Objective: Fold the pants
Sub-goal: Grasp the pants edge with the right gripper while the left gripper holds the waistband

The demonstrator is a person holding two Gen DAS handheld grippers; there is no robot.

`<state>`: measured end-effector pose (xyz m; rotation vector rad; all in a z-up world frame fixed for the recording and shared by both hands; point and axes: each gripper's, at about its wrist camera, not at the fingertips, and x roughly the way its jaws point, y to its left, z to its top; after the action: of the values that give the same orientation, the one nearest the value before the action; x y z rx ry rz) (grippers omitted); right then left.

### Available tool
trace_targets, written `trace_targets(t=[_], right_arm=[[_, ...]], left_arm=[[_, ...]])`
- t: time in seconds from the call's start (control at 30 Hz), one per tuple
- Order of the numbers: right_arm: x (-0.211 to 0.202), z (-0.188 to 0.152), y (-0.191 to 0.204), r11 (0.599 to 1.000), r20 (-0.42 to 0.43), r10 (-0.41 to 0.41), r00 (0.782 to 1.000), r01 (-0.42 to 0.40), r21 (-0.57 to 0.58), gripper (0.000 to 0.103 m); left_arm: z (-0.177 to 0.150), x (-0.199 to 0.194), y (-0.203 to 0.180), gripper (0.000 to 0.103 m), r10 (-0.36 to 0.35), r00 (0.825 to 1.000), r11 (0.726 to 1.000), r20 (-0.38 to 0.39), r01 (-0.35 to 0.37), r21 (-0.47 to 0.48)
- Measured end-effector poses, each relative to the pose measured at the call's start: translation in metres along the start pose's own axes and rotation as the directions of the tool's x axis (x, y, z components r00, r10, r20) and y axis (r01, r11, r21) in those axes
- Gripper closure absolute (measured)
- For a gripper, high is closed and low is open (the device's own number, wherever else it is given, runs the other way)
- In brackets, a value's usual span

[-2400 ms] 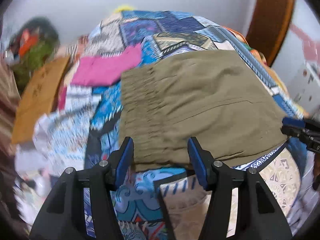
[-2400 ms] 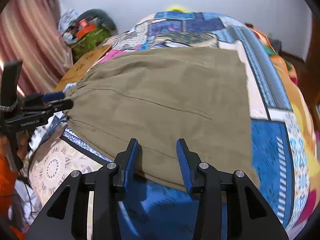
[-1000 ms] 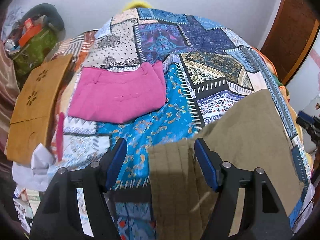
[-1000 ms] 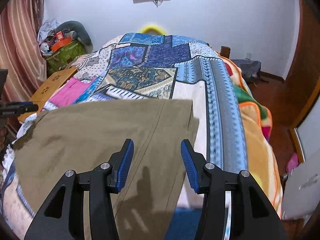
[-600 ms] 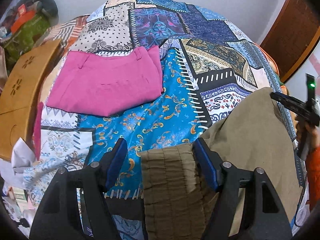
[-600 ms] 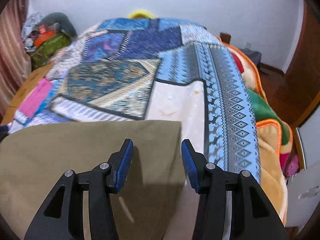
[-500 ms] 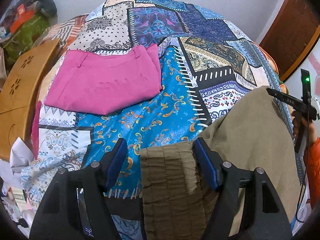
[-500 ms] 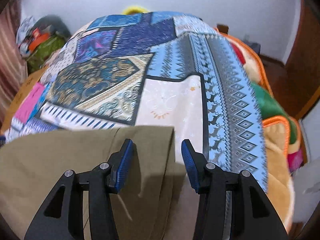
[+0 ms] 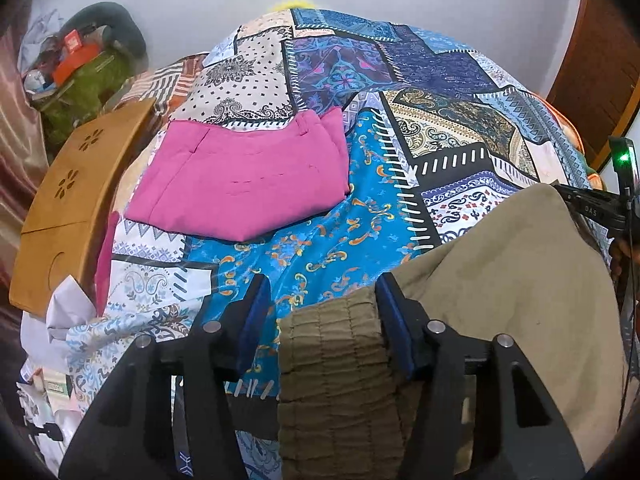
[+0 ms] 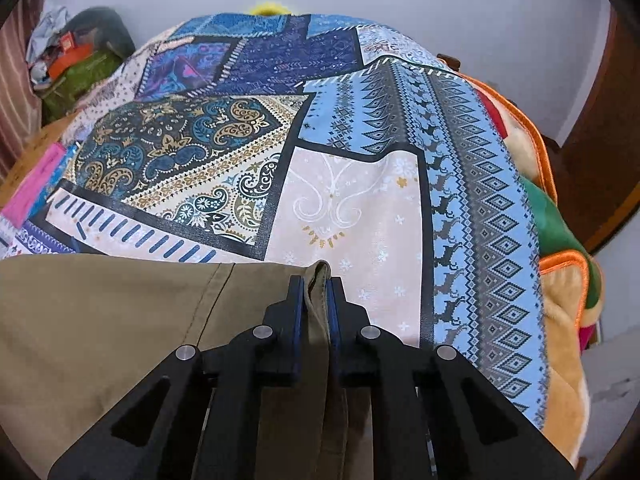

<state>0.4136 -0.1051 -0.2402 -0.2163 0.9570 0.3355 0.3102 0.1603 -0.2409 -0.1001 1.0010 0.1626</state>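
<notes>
Olive pants (image 9: 500, 280) lie on the patchwork quilt (image 9: 400, 60), near me. Their gathered elastic waistband (image 9: 332, 344) sits between the fingers of my left gripper (image 9: 322, 284). Those jaws are closing: the right pad touches the band, and a strip of blue quilt still shows by the left pad. In the right wrist view the pants (image 10: 100, 320) fill the lower left. My right gripper (image 10: 315, 284) is closing too, and its blue pads pinch the far hem corner, which stands up in a fold between them.
A folded pink garment (image 9: 240, 184) lies on the quilt beyond the left gripper. A wooden lap table (image 9: 68, 200) and a pile of bags (image 9: 88, 68) stand at the left. An orange-edged blanket (image 10: 560, 240) hangs off the right side, with a brown door (image 9: 600, 40) behind it.
The right gripper came down to the pants' far corner and its jaws closed on the hem. The left jaws narrowed around the waistband, and the left hand barely moved.
</notes>
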Motion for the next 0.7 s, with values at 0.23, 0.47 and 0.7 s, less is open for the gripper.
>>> trace_targets(t=[0.23, 0.47, 0.7], right_arm=[[-0.05, 0.014, 0.001, 0.997, 0.045, 0.082, 0.996, -0.082, 0.01, 0.084], [-0.103, 0.011, 0.059, 0.963, 0.097, 0.258, 0.961, -0.248, -0.104, 0.048], [-0.083, -0.017, 0.114, 0.922, -0.05, 0.344, 0.937, -0.348, -0.171, 0.035]], left_arm=[[0.005, -0.046, -0.012, 0.046, -0.069, 0.996, 0.996, 0.054, 0.065, 0.064], [0.012, -0.06, -0.041, 0.042, -0.123, 0.991, 0.986, 0.057, 0.116, 0.115], [-0.007, -0.025, -0.066, 0.041, -0.154, 0.985, 0.974, -0.083, 0.165, 0.154]])
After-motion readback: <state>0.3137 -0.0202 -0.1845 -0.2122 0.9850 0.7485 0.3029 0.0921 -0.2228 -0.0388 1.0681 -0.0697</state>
